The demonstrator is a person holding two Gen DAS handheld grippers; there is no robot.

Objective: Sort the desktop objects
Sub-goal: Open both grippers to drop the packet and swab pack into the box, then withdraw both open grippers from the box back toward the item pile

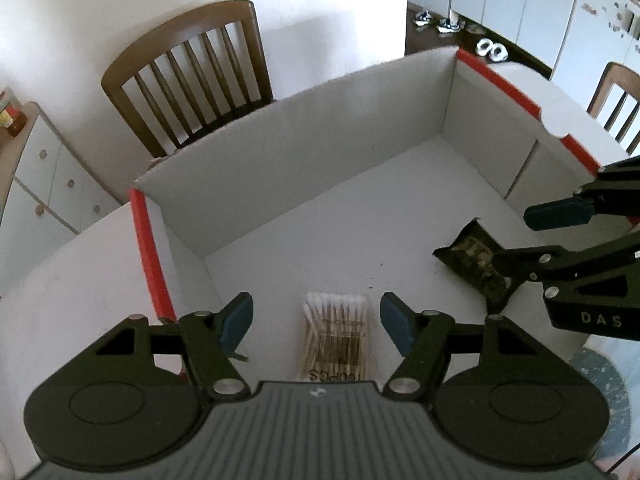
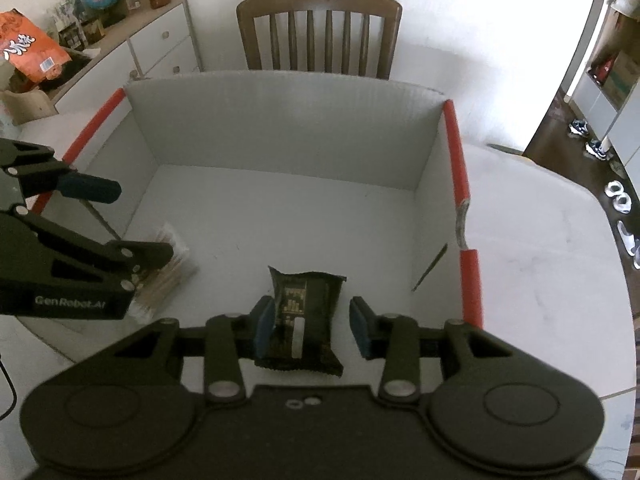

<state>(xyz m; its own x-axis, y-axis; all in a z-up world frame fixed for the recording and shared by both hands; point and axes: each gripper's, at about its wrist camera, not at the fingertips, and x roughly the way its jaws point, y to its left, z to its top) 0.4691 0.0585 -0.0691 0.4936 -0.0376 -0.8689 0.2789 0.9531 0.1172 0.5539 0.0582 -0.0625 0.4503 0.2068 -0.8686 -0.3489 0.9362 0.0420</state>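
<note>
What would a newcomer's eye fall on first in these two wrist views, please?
Probably the big white box with red-edged walls filling the table, a wooden chair behind it. Two items lie on its floor: a pack of cotton swabs between the left gripper's open jaws, and a dark snack wrapper under the right gripper, whose jaws straddle it.

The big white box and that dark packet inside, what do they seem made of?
Box: probably matte corrugated plastic or cardboard, from the fine ribbing on its back wall; red edge strips.
Dark packet: likely thin plastic film, crinkled, with crimped ends.
</note>
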